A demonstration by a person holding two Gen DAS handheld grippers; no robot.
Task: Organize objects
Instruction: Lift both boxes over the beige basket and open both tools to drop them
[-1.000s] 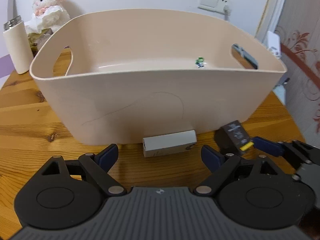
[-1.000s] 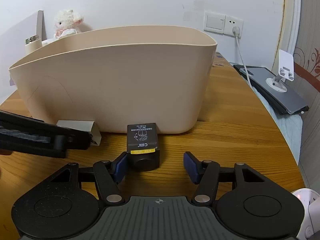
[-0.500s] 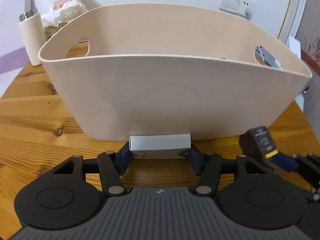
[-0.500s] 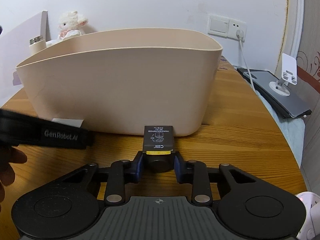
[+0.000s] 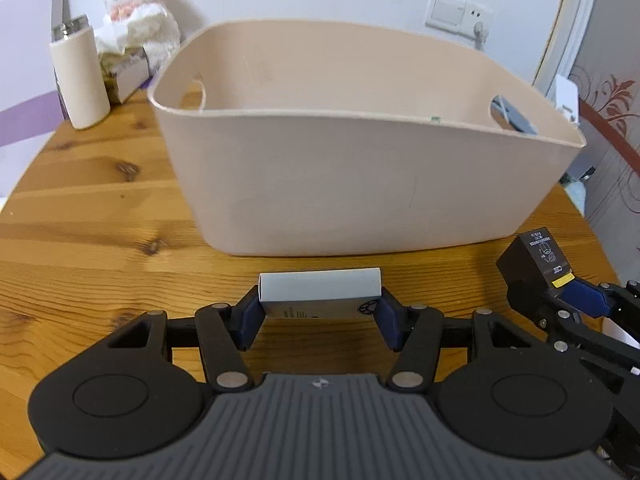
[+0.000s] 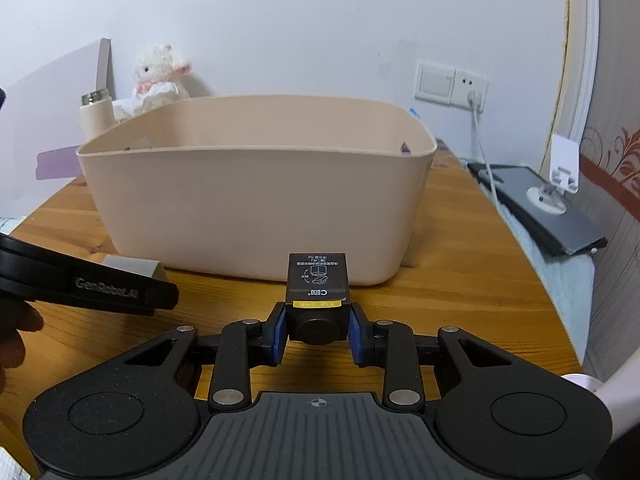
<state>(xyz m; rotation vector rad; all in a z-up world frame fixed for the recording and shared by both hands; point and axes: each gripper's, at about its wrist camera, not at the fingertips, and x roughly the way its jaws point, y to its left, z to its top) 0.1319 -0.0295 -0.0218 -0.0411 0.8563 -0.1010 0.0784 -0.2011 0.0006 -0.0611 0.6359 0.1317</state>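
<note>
A beige plastic basket (image 5: 360, 184) with cut-out handles stands on the wooden table (image 5: 88, 216); it also shows in the right wrist view (image 6: 256, 208). My left gripper (image 5: 319, 312) is shut on a long grey box (image 5: 320, 293), held crosswise in front of the basket's near wall, slightly above the table. My right gripper (image 6: 318, 330) is shut on a small black box (image 6: 318, 292) with a yellow label, in front of the basket. The black box (image 5: 534, 268) shows at the right of the left wrist view. The grey box (image 6: 134, 266) shows at the left of the right wrist view.
A cream flask (image 5: 78, 74), a plush lamb (image 5: 140, 8) and a small box stand behind the basket at the left. A dark tablet (image 6: 540, 208) with a white stand (image 6: 560, 172) and a cable lies off the table's right edge. Wall sockets (image 6: 452, 86) are behind.
Both grippers closed on their boxes: the left on the grey box, the right on the black box. Both have since lifted and pulled back a little from the basket.
</note>
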